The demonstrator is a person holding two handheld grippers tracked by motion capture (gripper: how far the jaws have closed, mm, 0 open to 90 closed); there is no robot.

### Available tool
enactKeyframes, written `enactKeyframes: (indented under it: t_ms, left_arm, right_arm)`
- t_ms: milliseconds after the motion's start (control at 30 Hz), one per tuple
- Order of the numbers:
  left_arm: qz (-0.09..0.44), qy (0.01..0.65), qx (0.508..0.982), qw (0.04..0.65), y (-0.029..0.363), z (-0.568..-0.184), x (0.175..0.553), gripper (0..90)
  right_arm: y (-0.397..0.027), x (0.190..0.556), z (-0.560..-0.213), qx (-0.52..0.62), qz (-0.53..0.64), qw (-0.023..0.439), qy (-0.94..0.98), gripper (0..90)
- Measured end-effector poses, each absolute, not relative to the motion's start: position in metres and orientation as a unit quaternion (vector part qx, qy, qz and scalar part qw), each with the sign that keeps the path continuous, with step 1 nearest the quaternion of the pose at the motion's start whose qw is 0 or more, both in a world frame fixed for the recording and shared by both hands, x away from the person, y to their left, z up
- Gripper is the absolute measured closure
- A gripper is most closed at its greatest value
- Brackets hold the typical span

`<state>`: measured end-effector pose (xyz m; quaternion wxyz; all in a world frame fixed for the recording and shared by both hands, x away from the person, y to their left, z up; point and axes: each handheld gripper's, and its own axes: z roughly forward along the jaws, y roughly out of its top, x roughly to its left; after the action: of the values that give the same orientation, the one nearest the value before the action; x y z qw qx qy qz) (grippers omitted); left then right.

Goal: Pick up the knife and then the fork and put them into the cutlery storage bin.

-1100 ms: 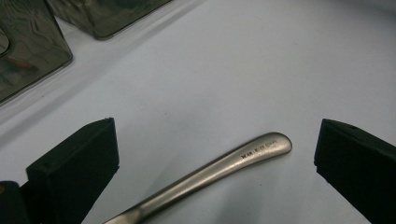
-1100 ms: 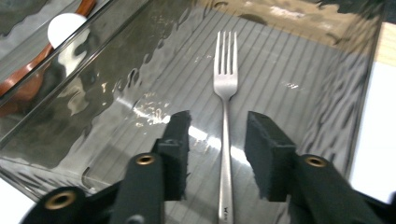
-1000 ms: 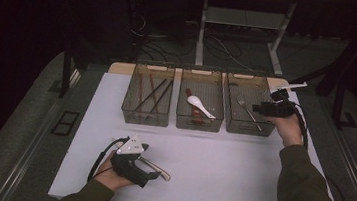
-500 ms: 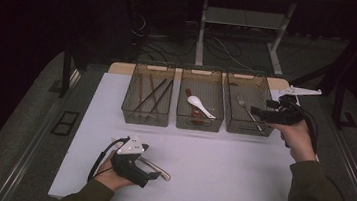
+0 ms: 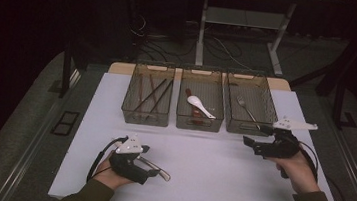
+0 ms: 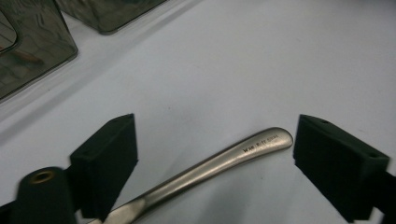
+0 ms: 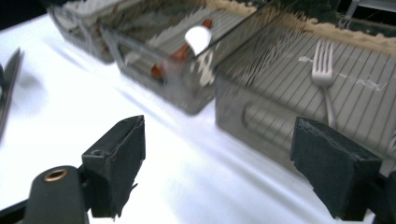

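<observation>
Tabletop (image 5: 220, 165): white sheet, three clear bins in a row along its far edge.
Left bin (image 5: 147, 96): holds dark chopsticks (image 5: 151, 93) lying lengthwise.
Middle bin (image 5: 201, 103): holds a white spoon (image 5: 199, 104) lying over a reddish-brown utensil.
Right bin (image 5: 249, 104): holds a metal fork (image 5: 246, 108), tines toward the far side; in the right gripper view the fork (image 7: 324, 79) shows through the ribbed wall.
Left claw (image 5: 159, 169): low on the near left of the tabletop, jaws spread wide; a metal handle (image 6: 219, 163) lies flat on the sheet between them, touching neither pad. Its rounded end carries small engraved lettering, too fine to read.
Right claw (image 5: 250, 142): held just in front of the right bin, jaws spread, nothing between them.
</observation>
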<state>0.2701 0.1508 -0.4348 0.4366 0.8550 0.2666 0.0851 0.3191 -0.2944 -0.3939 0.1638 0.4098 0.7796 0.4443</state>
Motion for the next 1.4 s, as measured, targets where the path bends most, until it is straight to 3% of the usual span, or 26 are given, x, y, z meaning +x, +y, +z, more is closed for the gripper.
enactKeyframes:
  t_ms: [167,233,767,1067,1400]
  left_arm:
    - [0.082,0.265,0.857,0.434,0.154,-0.433,0.27,26.8]
    - [0.082,0.266,0.857,0.433,0.155,-0.433,0.27,35.7]
    - [0.05,0.248,0.885,0.391,0.158,-0.432,0.27,89.0]
    - [0.017,0.2,0.909,0.365,0.136,-0.441,0.268,89.2]
    - [0.025,0.188,0.912,0.362,0.123,-0.444,0.274,89.3]
  right_arm:
    - [-0.29,0.299,-0.418,0.401,0.435,0.157,0.791,18.4]
    - [-0.29,0.29,-0.425,0.401,0.432,0.158,0.792,18.4]
    - [-0.287,0.265,-0.442,0.394,0.431,0.138,0.8,18.4]
    - [-0.287,0.265,-0.442,0.394,0.428,0.14,0.801,18.4]
    - [-0.287,0.265,-0.442,0.394,0.428,0.141,0.801,18.4]
